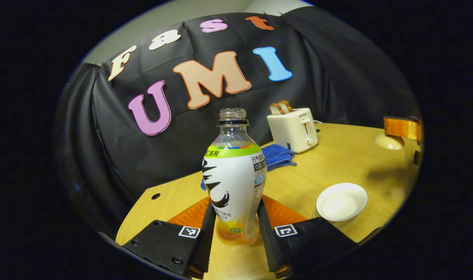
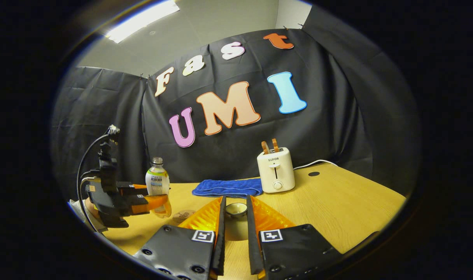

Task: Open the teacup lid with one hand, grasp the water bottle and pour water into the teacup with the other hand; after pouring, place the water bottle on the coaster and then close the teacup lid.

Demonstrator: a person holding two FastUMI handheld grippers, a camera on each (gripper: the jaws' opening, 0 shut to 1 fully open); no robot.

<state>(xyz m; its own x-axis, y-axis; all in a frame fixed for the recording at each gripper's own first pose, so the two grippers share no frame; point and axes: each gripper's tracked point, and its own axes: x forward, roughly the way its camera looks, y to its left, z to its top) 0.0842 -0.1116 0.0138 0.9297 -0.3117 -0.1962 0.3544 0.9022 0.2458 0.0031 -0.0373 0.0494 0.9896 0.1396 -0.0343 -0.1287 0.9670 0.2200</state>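
Left gripper (image 1: 235, 233) clamps the uncapped clear plastic water bottle (image 1: 233, 182) — upright over the wooden table (image 1: 337, 163). Right gripper (image 2: 235, 233) grips the small round teacup lid (image 2: 236, 209) — white teacup (image 1: 341, 203) uncovered.

My uncapped water bottle (image 1: 233, 182) stands upright at centre frame, its label white and green. My open white teacup (image 1: 341, 202) sits lower right, its lid (image 2: 236, 209) held centre-bottom.
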